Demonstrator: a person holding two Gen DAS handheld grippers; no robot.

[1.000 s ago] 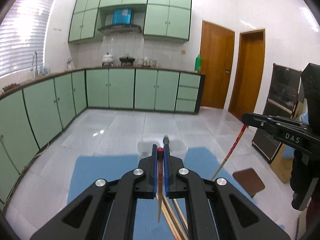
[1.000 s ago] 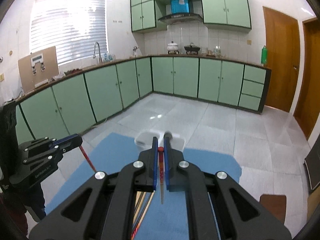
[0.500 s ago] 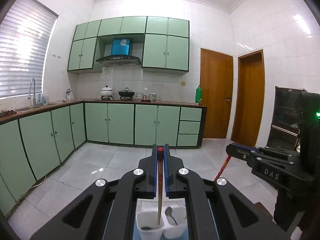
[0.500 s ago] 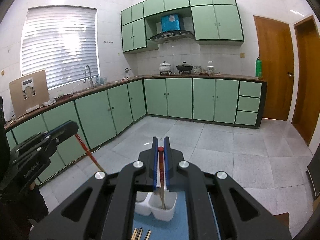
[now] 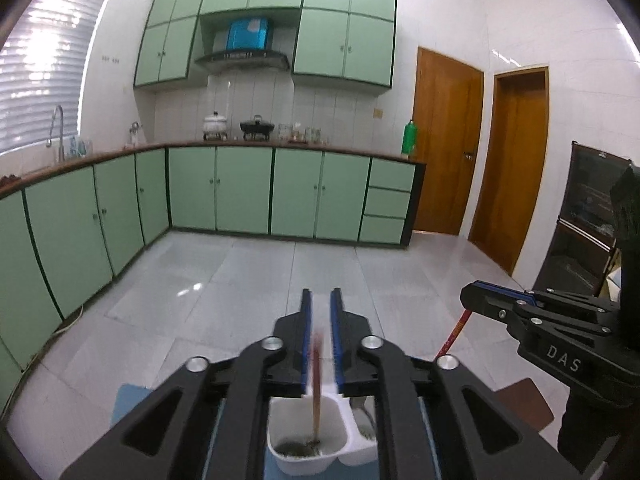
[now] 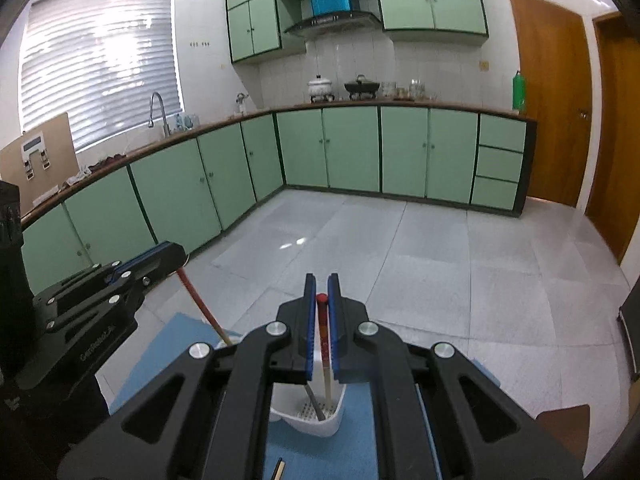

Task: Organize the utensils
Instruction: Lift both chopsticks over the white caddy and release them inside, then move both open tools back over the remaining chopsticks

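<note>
Left gripper (image 5: 319, 312) jaws just parted, blurred chopstick (image 5: 316, 384) loose between them, tip down in white holder (image 5: 304, 456), left compartment. Right gripper (image 6: 321, 296) likewise just easing apart, red-topped chopstick (image 6: 325, 344) standing in the right compartment beside a spoon handle (image 6: 314, 400).

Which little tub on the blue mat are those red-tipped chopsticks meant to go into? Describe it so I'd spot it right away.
Start at the blue mat in the foreground. On it stands a white two-compartment utensil holder, straight below the tongs. It is the only container on the mat; one red-topped chopstick stands in one compartment, and another chopstick in the second beside a grey metal handle.
</note>
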